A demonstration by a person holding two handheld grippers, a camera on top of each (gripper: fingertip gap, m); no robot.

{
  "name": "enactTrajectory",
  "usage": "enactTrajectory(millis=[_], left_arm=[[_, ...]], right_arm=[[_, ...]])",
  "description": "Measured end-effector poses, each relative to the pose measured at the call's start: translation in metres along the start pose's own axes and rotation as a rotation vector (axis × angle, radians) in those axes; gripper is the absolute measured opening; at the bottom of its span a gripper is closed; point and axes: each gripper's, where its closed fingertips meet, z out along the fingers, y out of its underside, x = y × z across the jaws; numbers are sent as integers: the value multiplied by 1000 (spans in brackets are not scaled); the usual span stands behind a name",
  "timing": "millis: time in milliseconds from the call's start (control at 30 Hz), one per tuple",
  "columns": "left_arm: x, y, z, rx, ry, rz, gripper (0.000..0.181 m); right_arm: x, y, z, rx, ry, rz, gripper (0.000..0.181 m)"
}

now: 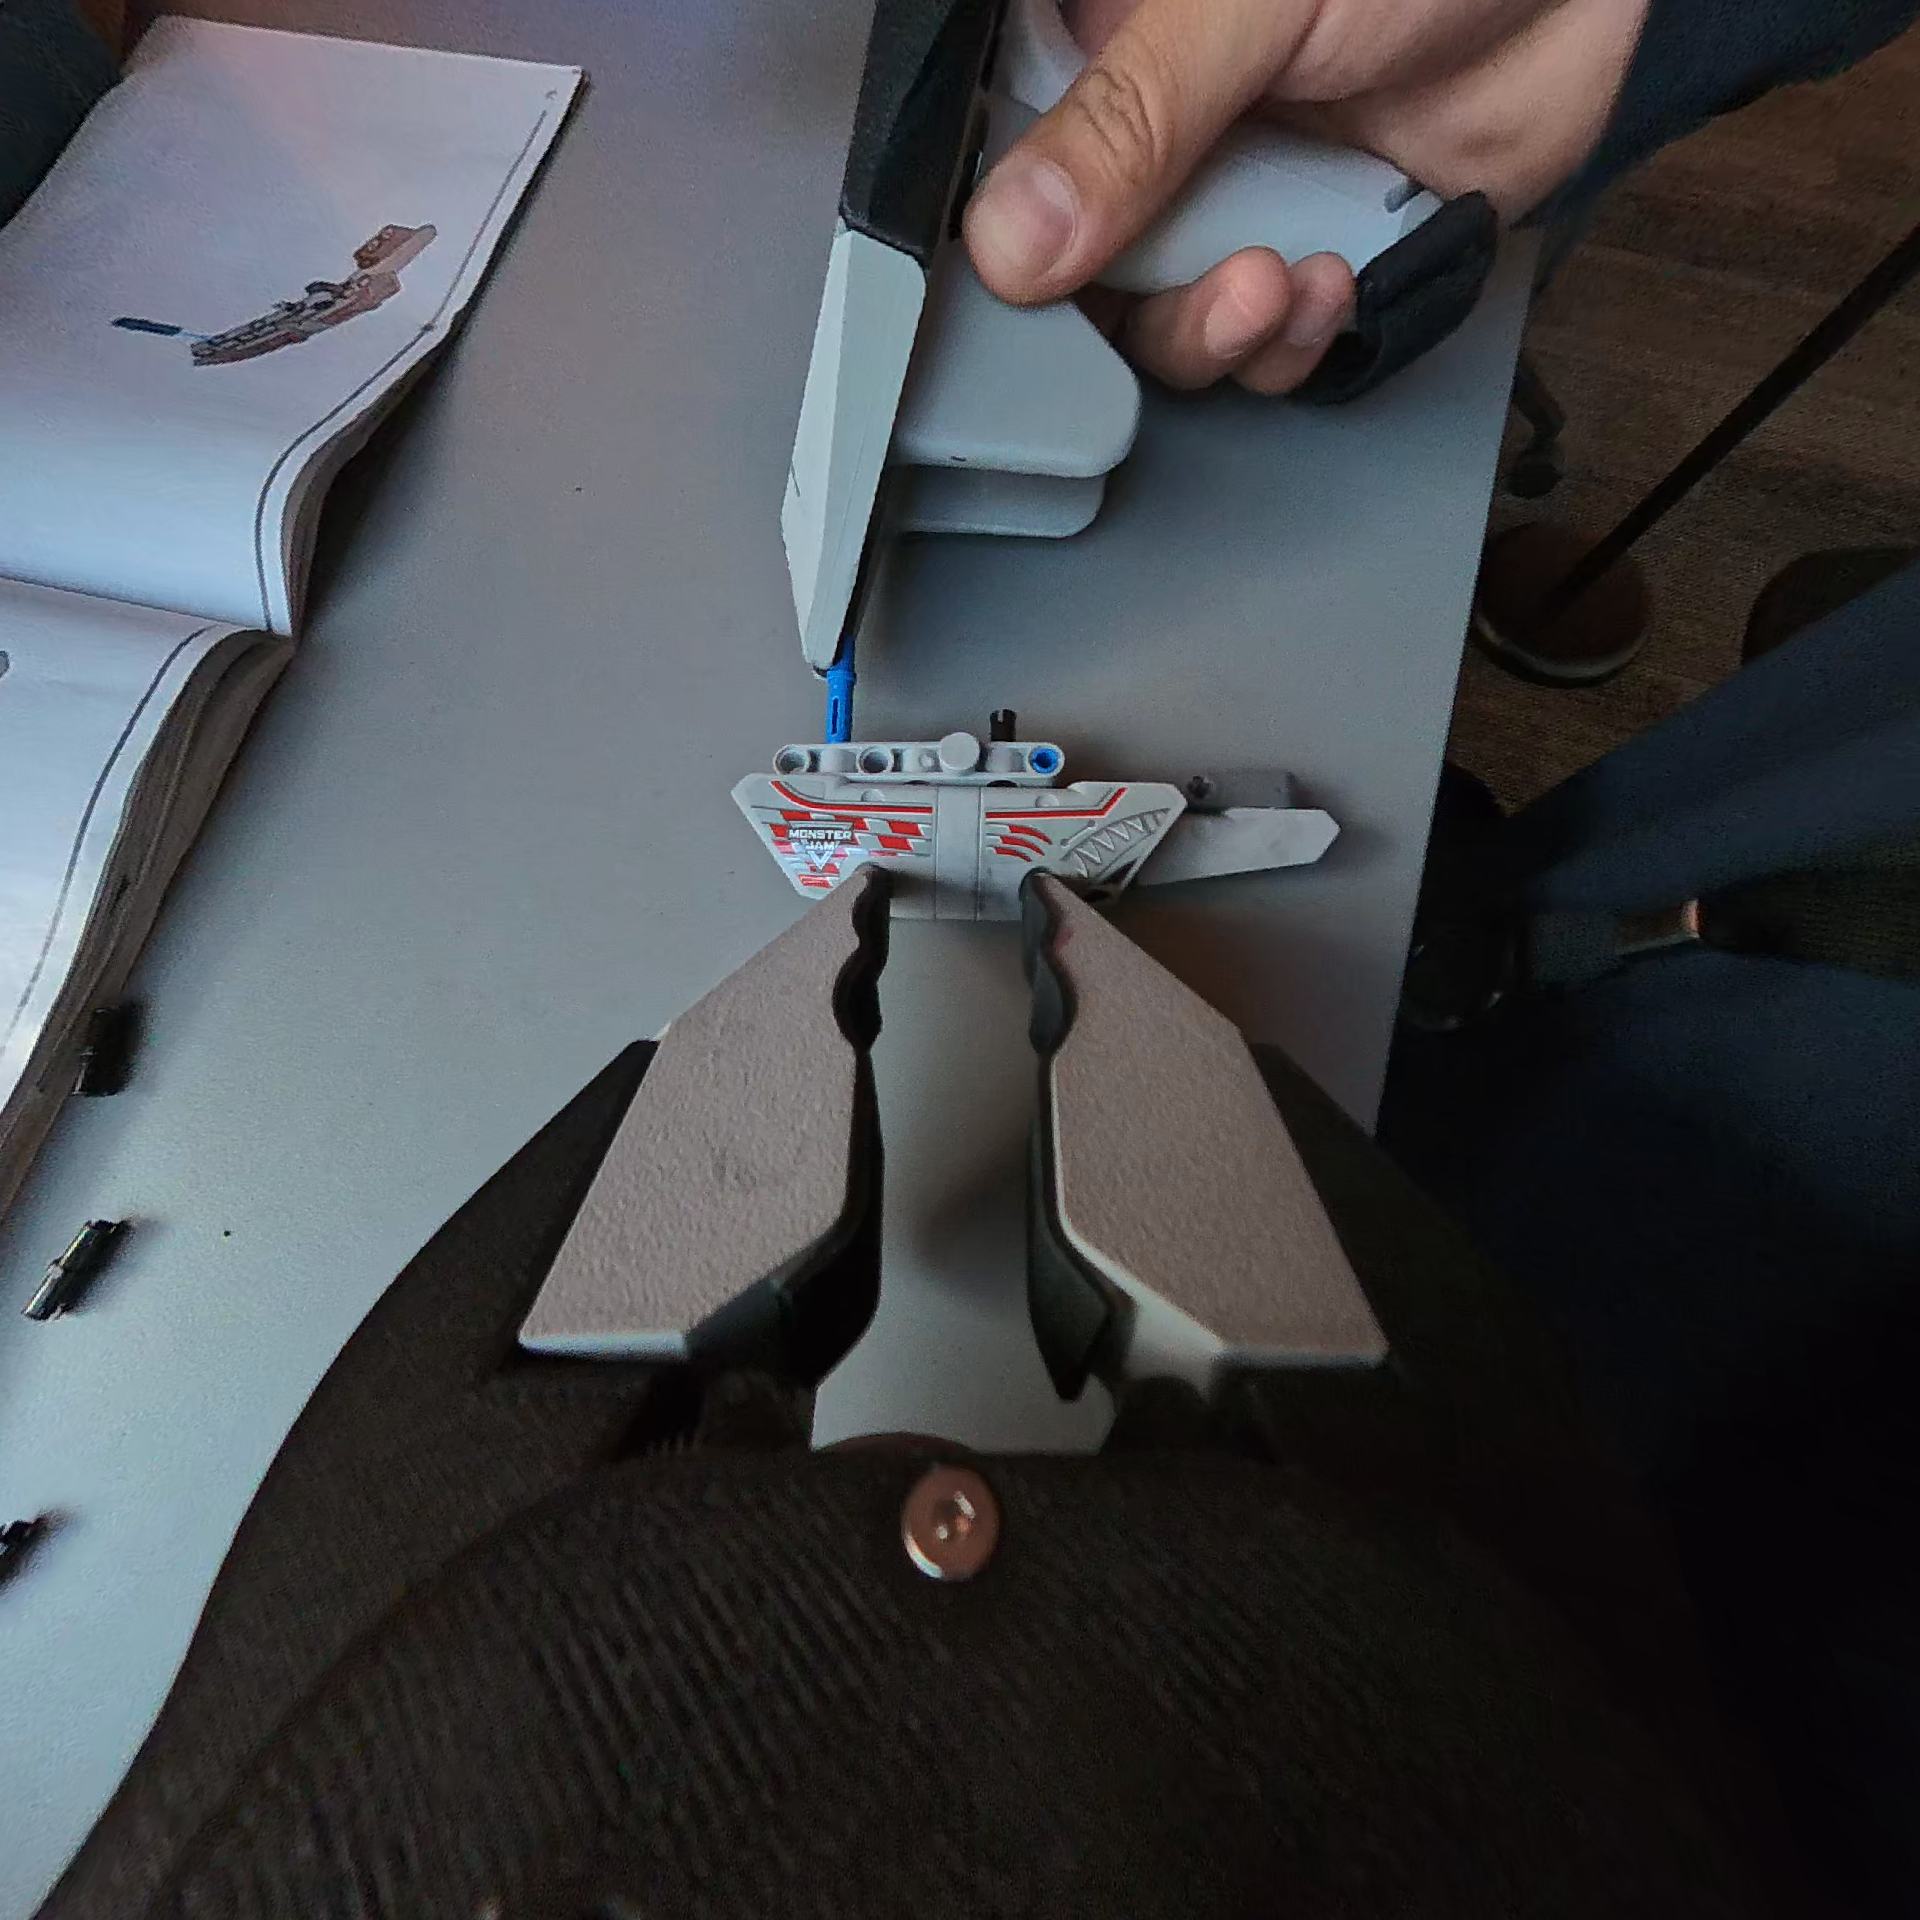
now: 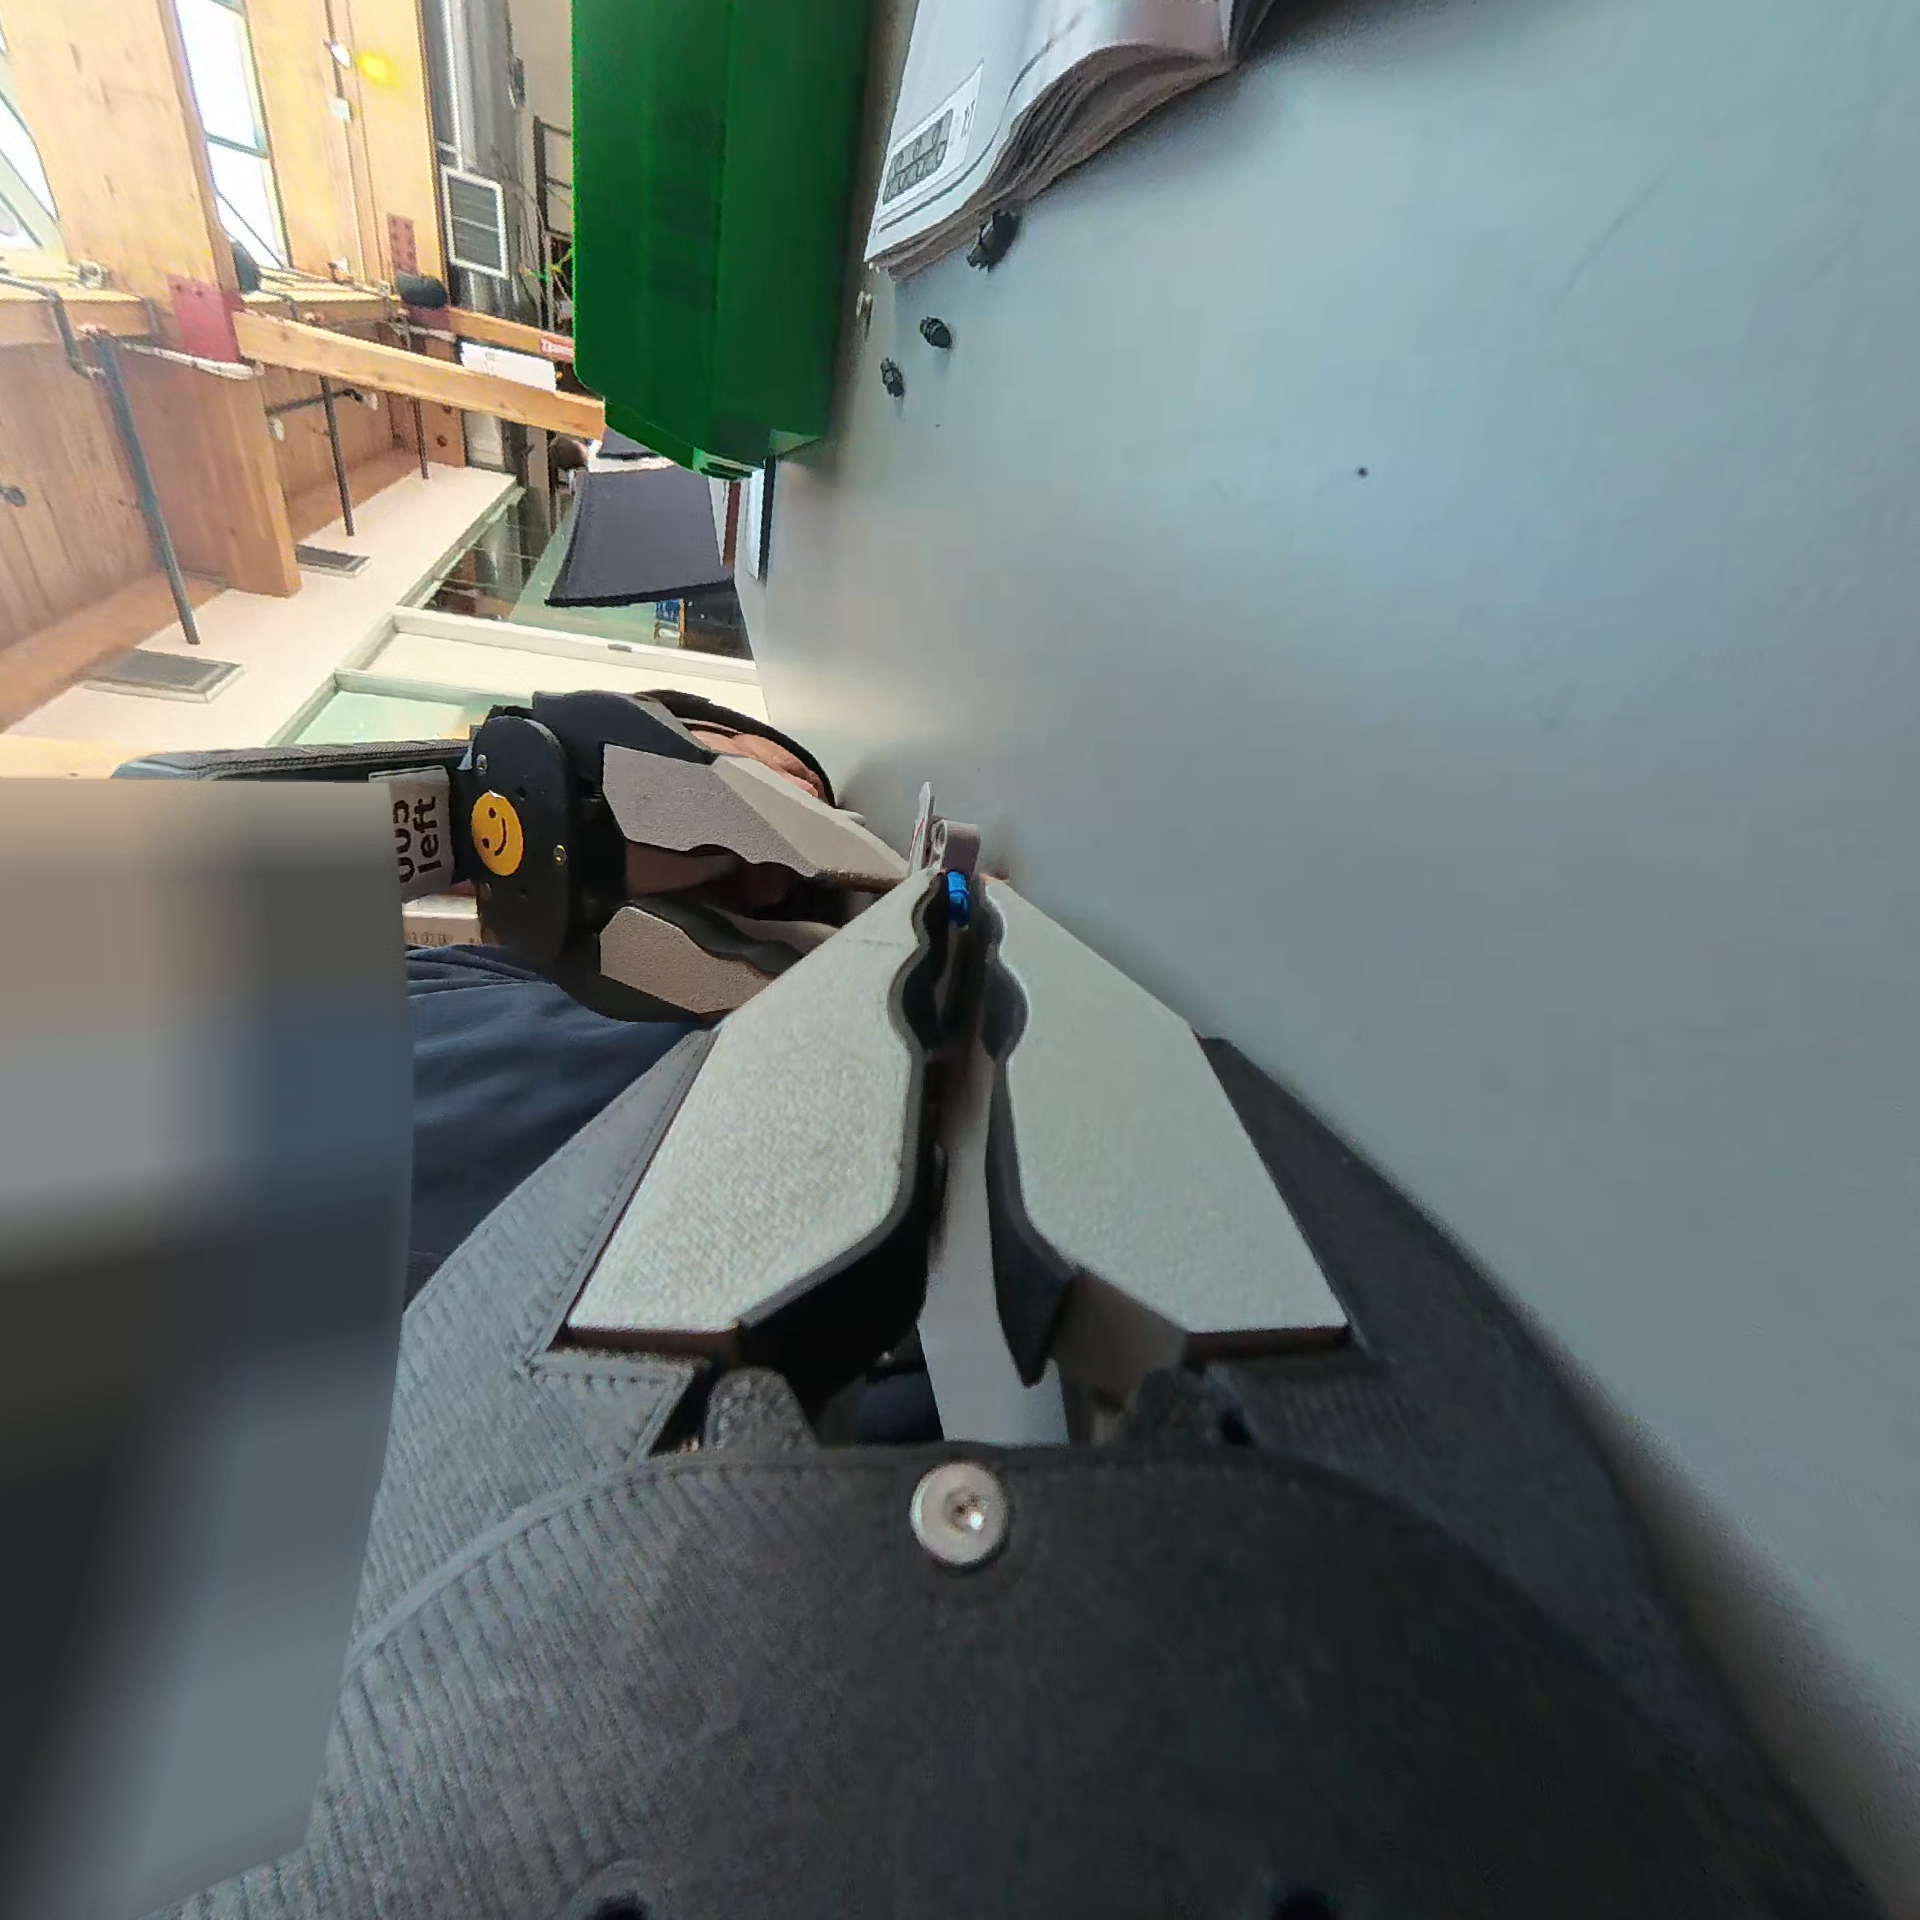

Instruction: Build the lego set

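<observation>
The lego assembly [image 1: 956, 831] is a grey panel with red stickers, a holed grey beam [image 1: 914, 758] along its far edge and a grey fin at its right. My left gripper [image 1: 956, 894] is shut on the panel's near middle and holds it over the grey table [image 1: 520, 935]. My right gripper [image 1: 831, 649] comes in from the far side, shut on a blue pin [image 1: 842, 691]. The pin's tip is at the beam's left end. In the right wrist view my right gripper [image 2: 961, 914] pinches the blue pin [image 2: 956, 899] right by the assembly [image 2: 940, 831], which shows edge-on, with the left gripper [image 2: 727, 883] behind.
An open instruction booklet [image 1: 208, 364] lies at the left. Small black pins [image 1: 73, 1268] lie on the table near it. A green bin [image 2: 717, 208] stands at the table's far end. The table edge [image 1: 1455, 727] runs close on the right, with a person's leg beyond it.
</observation>
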Motion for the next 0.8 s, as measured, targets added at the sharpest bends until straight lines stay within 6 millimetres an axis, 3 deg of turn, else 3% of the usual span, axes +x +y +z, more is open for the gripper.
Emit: enactTrajectory(millis=[267, 600, 700, 800], left_arm=[[0, 0, 0, 2, -14, 12, 23], [0, 1, -1, 2, -25, 25, 23], [1, 0, 0, 7, -27, 37, 22], [-1, 0, -1, 7, -58, 35, 22]], right_arm=[[-6, -1, -1, 89, -38, 57, 0], [-5, -1, 3, 77, -30, 59, 0], [-24, 23, 26, -55, -106, 98, 0], [-24, 16, 28, -60, -72, 24, 0]])
